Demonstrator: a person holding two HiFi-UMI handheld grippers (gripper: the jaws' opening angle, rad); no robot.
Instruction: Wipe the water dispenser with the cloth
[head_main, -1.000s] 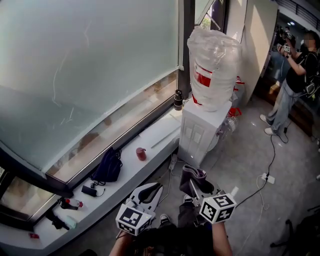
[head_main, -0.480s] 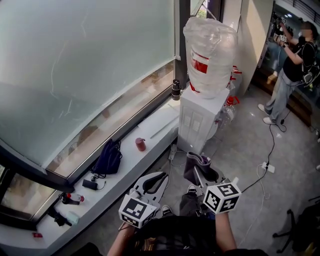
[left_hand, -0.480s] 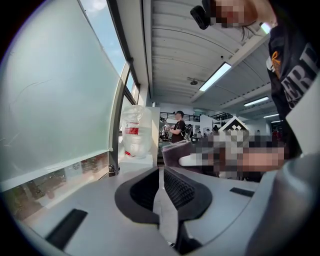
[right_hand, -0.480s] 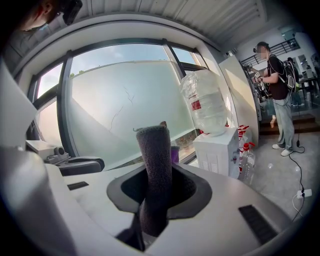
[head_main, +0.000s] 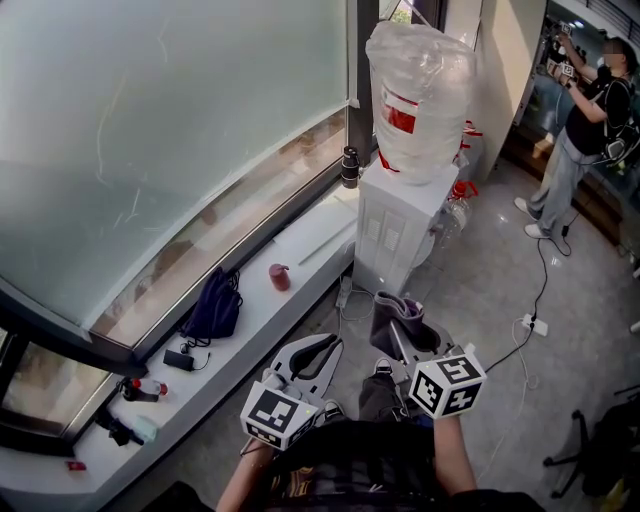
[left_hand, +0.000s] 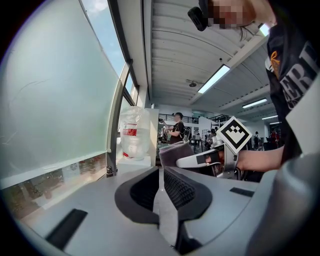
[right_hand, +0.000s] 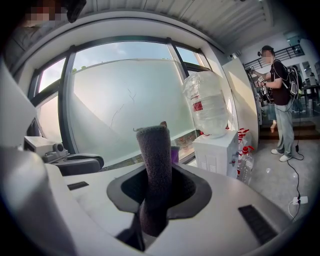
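Note:
The white water dispenser (head_main: 398, 232) stands by the window with a large clear bottle (head_main: 420, 88) on top. It lies ahead of both grippers, a good step away. My right gripper (head_main: 400, 338) is shut on a dark grey cloth (head_main: 393, 316), which sticks up between the jaws as a folded strip (right_hand: 155, 165). My left gripper (head_main: 316, 352) is beside it, jaws closed together with nothing in them. In the left gripper view the dispenser (left_hand: 132, 162) and the cloth (left_hand: 175, 154) show beyond the shut jaws. The dispenser (right_hand: 216, 153) is at the right in the right gripper view.
A low window sill (head_main: 250, 335) runs along the left with a dark bag (head_main: 213, 306), a red cup (head_main: 279, 277) and small items. Spray bottles (head_main: 458, 215) stand beside the dispenser. A power strip (head_main: 529, 324) and cable lie on the floor. A person (head_main: 583, 125) stands at back right.
The dispenser sits slightly closer and lower in the head view. Both grippers have shifted a little forward and right; the right one still holds the cloth.

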